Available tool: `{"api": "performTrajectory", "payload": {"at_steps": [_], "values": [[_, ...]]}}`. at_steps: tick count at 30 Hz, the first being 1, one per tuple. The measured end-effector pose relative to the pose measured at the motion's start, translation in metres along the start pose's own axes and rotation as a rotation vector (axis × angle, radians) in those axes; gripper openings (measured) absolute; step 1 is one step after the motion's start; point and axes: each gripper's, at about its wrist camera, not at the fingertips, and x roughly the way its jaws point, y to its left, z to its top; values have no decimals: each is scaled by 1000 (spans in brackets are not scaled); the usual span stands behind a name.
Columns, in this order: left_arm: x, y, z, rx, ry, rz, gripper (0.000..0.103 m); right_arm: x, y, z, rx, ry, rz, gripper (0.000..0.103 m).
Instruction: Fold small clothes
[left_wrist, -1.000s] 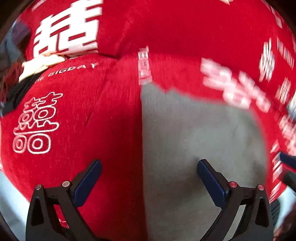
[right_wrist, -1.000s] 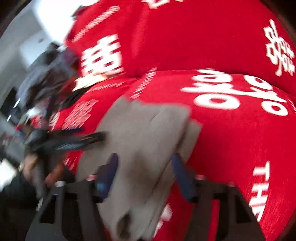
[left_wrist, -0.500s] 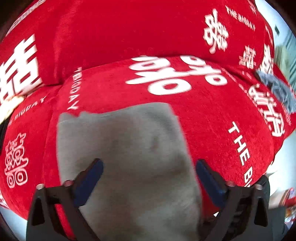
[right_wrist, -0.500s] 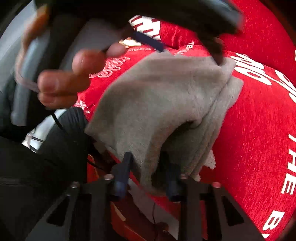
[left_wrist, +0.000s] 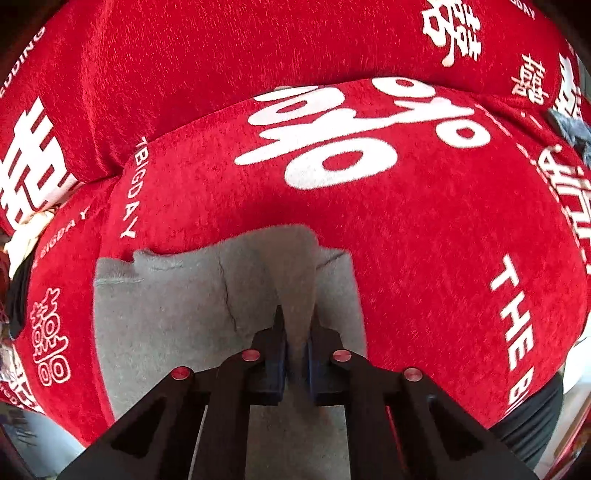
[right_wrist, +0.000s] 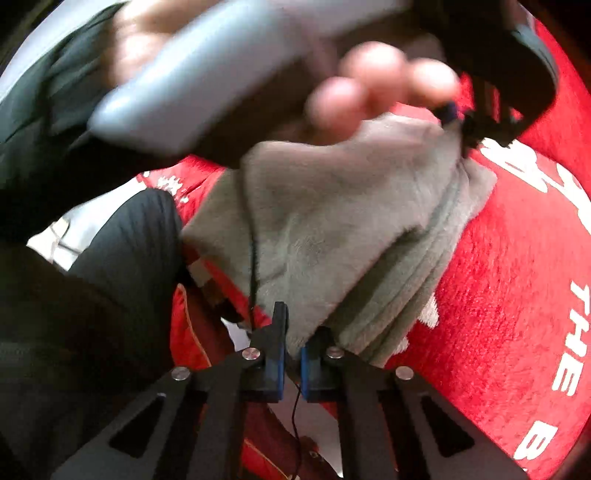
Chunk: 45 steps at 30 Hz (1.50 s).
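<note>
The left claw (left_wrist: 295, 334) is clamped on a pinched-up ridge of the soft grey fleece garment (left_wrist: 184, 314), its blue pads pressed tight against the fabric. The right claw (right_wrist: 291, 338) grips a thick folded corner of the same fuzzy garment. The garment lies in rumpled layers on the red plush sofa cover (left_wrist: 424, 240), below that cover's big white lettering.

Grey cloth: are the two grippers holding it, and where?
Yes. The left gripper pinches a raised fold of the grey cloth; the right gripper pinches its near edge.
</note>
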Motion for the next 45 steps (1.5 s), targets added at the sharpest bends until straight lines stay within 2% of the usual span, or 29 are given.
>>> {"api": "performTrajectory", "payload": {"at_steps": [4,9,13,16,18,19,20,21,22,23,28,32,36,39,42,45], "values": [[11,-7,4,3,8,7,10,-2,-6,-3,13,12,-1,6],[15,-14,4,18,-8,15,9,15,-3,-5,37,50,-20,6],[8,-15,3,37,-27,10,10,11,-11,-5,103,31,-11,8],[-9,-6,-2,37,-62,-15,10,-6,-17,-5,130,15,-25,27],[-18,2,-7,37,-85,-12,15,-20,-20,-4,131,-14,-66,61],[-23,7,-11,37,-98,-4,42,-27,-20,-2,130,-31,-87,66],[-30,16,-18,28,-125,20,85,-34,-21,1,127,-55,-105,67],[-38,24,-24,11,-171,49,97,-41,-23,5,128,-78,-113,67],[-48,32,-31,-9,-231,73,101,-47,-26,9,132,-96,-115,67],[-59,42,-41,-24,-292,107,101,-50,-26,14,134,-110,-116,67],[-71,83,-72,-52,-300,148,101,-45,-17,45,78,-130,-116,67],[-66,125,-97,-131,-265,153,101,-29,-7,74,-13,-113,-109,67],[-47,150,-121,-209,-216,125,101,-1,-2,90,-94,-50,-124,67],[-35,159,-133,-230,-194,111,101,23,-13,86,-108,27,-167,66],[-22,161,-144,-232,-181,91,101,22,-16,73,-124,-5,-165,66],[-22,164,-152,-253,-202,59,101,20,-10,66,-149,9,-201,66]]}}
